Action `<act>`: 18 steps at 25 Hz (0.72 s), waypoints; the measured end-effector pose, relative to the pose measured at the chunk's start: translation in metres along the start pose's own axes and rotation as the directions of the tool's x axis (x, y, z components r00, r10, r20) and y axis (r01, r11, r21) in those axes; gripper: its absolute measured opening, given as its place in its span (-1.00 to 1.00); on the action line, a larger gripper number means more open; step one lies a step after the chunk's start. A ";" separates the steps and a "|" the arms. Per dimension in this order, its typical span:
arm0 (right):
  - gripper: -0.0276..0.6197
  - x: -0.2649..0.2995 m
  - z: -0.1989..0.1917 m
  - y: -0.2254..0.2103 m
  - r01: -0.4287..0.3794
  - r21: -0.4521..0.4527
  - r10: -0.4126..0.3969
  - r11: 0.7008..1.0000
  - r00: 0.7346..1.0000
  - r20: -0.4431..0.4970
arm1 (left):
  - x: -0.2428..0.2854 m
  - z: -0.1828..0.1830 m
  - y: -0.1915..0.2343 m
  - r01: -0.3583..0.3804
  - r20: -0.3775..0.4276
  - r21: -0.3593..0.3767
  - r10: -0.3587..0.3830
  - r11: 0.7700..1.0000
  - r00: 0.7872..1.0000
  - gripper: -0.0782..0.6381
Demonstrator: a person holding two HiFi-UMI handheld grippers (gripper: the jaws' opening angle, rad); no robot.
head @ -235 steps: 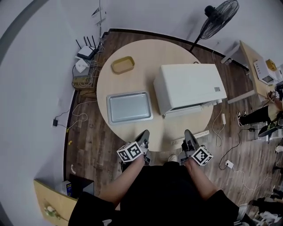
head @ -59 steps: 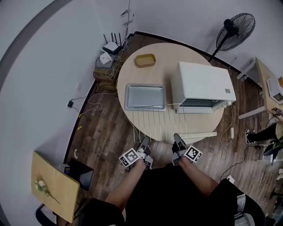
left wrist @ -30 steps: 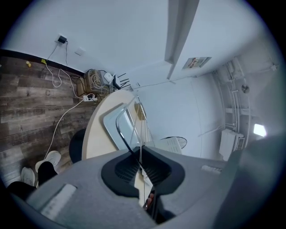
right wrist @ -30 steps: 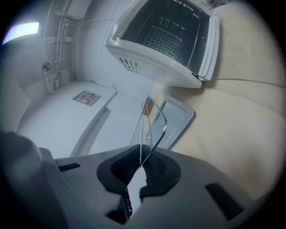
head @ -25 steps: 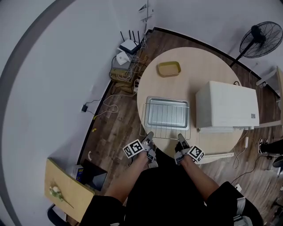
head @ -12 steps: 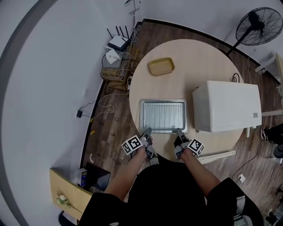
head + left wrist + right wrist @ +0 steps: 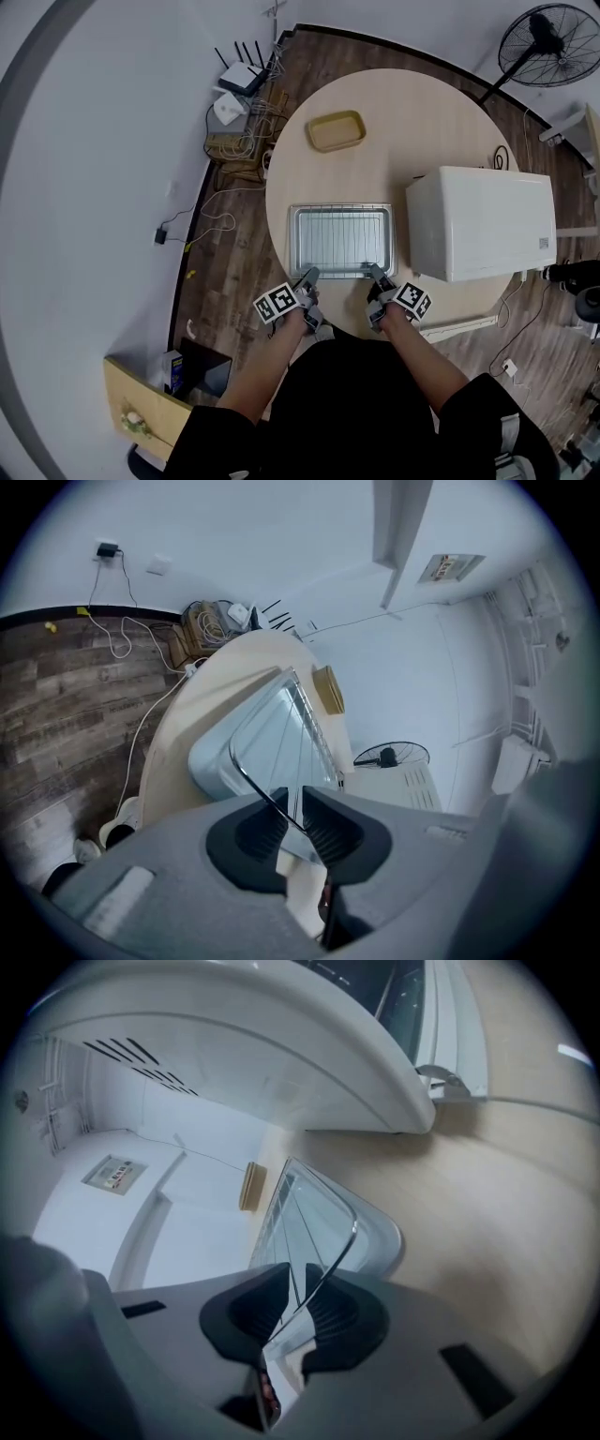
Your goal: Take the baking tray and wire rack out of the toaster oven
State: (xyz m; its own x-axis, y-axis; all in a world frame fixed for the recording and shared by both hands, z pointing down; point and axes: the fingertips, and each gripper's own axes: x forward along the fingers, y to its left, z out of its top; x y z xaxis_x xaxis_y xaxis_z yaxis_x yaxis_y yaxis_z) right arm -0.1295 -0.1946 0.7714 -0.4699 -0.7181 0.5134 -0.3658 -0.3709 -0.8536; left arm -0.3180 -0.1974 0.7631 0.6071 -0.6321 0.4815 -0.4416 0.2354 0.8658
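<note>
Your left gripper (image 7: 310, 274), right gripper (image 7: 374, 271): jaws just opening, narrow, silver wire rack (image 7: 342, 242) edge between | white box-shaped toaster oven (image 7: 478, 225) just right | yellow oval dish (image 7: 336, 131) beyond

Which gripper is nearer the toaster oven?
Right. The right gripper is at the wire rack edge close to the toaster oven; the left gripper is farther along that edge. Both grippers' jaws have just been opening, rack wire between them.

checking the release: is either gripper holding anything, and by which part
Nothing gripped now: left gripper and right gripper jaws have just been opening, with the wire rack's near edge wire loose between them.
</note>
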 end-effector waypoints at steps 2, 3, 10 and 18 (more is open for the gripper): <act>-0.75 0.003 -0.001 -0.003 0.056 0.016 -0.056 0.998 0.998 -0.017 | -0.001 -0.002 0.004 -0.037 -0.008 0.013 0.037 0.999 0.999 -0.58; -0.70 0.004 -0.001 -0.003 0.076 0.018 -0.075 0.997 0.997 -0.030 | -0.001 -0.002 0.005 -0.057 -0.014 0.033 0.057 0.998 0.998 -0.53; -0.54 0.000 -0.013 -0.005 0.147 -0.023 -0.149 0.989 0.982 -0.114 | -0.004 -0.006 0.003 -0.141 -0.085 0.116 0.151 0.983 0.985 -0.31; -0.53 -0.003 -0.017 -0.014 0.184 -0.003 -0.183 0.983 0.976 -0.118 | -0.008 -0.007 0.017 -0.205 -0.123 0.049 0.210 0.977 0.970 -0.24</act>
State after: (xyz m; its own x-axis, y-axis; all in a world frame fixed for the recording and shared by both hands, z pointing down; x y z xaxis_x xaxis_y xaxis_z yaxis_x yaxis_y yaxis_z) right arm -0.1369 -0.1768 0.7831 -0.4864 -0.5634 0.6679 -0.4487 -0.4948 -0.7442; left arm -0.3257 -0.1827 0.7746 0.5772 -0.4732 0.6655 -0.5884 0.3240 0.7408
